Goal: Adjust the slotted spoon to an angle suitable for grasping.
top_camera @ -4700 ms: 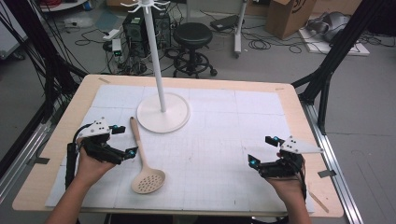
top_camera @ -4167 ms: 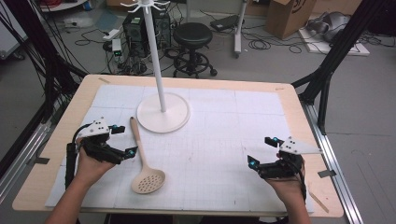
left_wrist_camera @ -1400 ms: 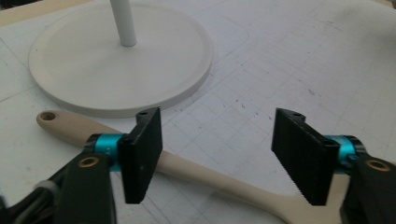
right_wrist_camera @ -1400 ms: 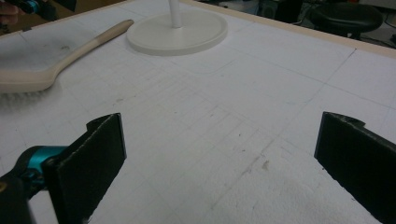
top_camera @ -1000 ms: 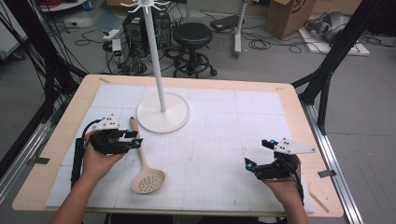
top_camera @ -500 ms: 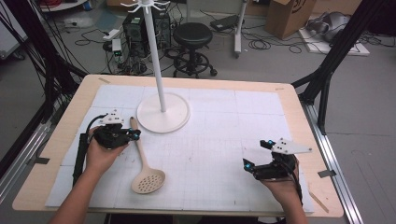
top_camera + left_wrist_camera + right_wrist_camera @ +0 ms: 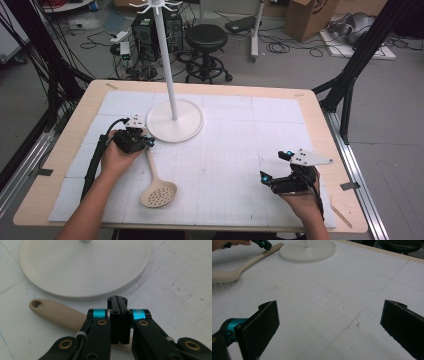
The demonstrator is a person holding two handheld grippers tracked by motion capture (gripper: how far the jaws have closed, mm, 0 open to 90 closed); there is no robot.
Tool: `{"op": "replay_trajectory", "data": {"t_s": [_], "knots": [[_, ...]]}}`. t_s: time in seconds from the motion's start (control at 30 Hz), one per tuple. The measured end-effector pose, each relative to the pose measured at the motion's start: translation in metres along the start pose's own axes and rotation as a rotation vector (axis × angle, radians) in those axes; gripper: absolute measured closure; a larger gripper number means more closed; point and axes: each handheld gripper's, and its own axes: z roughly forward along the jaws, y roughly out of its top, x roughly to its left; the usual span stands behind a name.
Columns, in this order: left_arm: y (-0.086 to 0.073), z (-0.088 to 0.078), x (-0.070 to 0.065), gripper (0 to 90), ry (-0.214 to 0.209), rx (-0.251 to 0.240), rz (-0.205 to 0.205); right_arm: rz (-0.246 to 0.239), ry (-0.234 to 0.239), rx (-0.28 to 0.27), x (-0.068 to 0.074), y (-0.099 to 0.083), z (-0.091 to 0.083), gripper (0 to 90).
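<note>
A beige slotted spoon [image 7: 156, 181] lies on the white mat, its handle pointing at the round base of a white stand [image 7: 176, 123]. My left gripper [image 7: 147, 142] hovers over the handle's far end, right at the base's edge. In the left gripper view its jaws are pressed together with nothing between them [image 7: 117, 300], and the spoon's handle [image 7: 57, 313] runs out from under them to the left, beside the stand base [image 7: 85, 265]. My right gripper [image 7: 264, 177] rests near the front right of the mat, jaws wide apart [image 7: 332, 312] over bare mat.
The stand's pole [image 7: 167, 60] rises from the base to hooks at its top. The wooden table rim [image 7: 320, 125] frames the mat. The right gripper view takes in the spoon [image 7: 249, 262], the stand base [image 7: 308, 251] and the left gripper [image 7: 263, 243].
My left hand has moved forward and right along the spoon's handle toward the stand base, and its jaws have come together. The right hand has stayed put.
</note>
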Motion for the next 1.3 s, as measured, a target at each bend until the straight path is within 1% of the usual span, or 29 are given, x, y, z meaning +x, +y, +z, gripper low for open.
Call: {"op": "replay_trajectory", "data": {"t_s": [0.03,0.17,0.3,0.33,0.37,0.47,0.57,0.6,0.63,0.67,0.73,0.77,0.87,1.1,1.2,1.27,1.3], "knots": [[-0.002,0.002,0.002,89.6,0.011,0.012,-0.004,0.005,0.0,0.002,0.0,-0.001,0.0,1.1],[-0.002,0.003,0.003,89.6,0.006,0.008,-0.009,0.004,-0.002,0.007,0.0,-0.002,-0.001,1.1],[-0.003,0.001,0.003,89.6,0.015,0.006,0.006,0.002,-0.004,0.008,0.0,-0.002,-0.002,1.1],[-0.004,0.0,0.002,89.7,0.027,0.018,0.008,0.006,-0.006,0.009,0.0,-0.003,-0.003,1.1],[-0.004,-0.001,0.003,89.7,0.03,0.023,0.014,0.004,-0.006,0.011,0.0,-0.003,-0.003,1.1],[-0.008,-0.004,0.004,89.7,0.031,0.017,0.003,0.003,-0.006,0.008,0.0,-0.004,-0.004,1.1],[-0.011,-0.007,0.004,89.7,0.039,0.018,0.002,0.005,-0.007,0.006,0.0,-0.003,-0.004,1.1],[-0.013,-0.009,0.005,89.7,0.039,0.016,0.001,0.002,-0.007,0.006,0.0,-0.003,-0.004,1.1],[-0.019,-0.013,0.007,89.7,0.038,0.01,-0.008,0.005,-0.005,0.007,0.001,-0.003,-0.004,1.1],[-0.019,-0.013,0.007,89.7,0.038,0.01,-0.008,0.005,-0.005,0.007,0.001,-0.003,-0.004,1.1],[-0.027,-0.021,0.011,89.7,0.033,0.008,-0.027,0.005,-0.004,0.008,0.0,-0.003,-0.004,1.1],[-0.027,-0.021,0.011,89.7,0.033,0.008,-0.027,0.005,-0.004,0.008,0.0,-0.003,-0.004,1.1],[-0.036,-0.03,0.011,89.7,0.046,0.021,-0.021,-0.001,-0.002,0.012,0.001,-0.003,-0.002,1.1],[-0.047,-0.041,0.01,89.7,0.055,0.028,-0.019,0.002,0.002,0.012,0.003,-0.001,-0.001,1.1],[-0.05,-0.045,0.009,89.7,0.054,0.032,-0.02,-0.002,0.002,0.013,0.003,-0.001,0.0,1.1],[-0.051,-0.046,0.008,89.7,0.059,0.041,-0.008,-0.001,0.003,0.011,0.003,0.0,-0.001,1.1],[-0.051,-0.046,0.008,89.7,0.059,0.041,-0.008,-0.001,0.003,0.011,0.003,0.0,-0.001,1.1]]}}
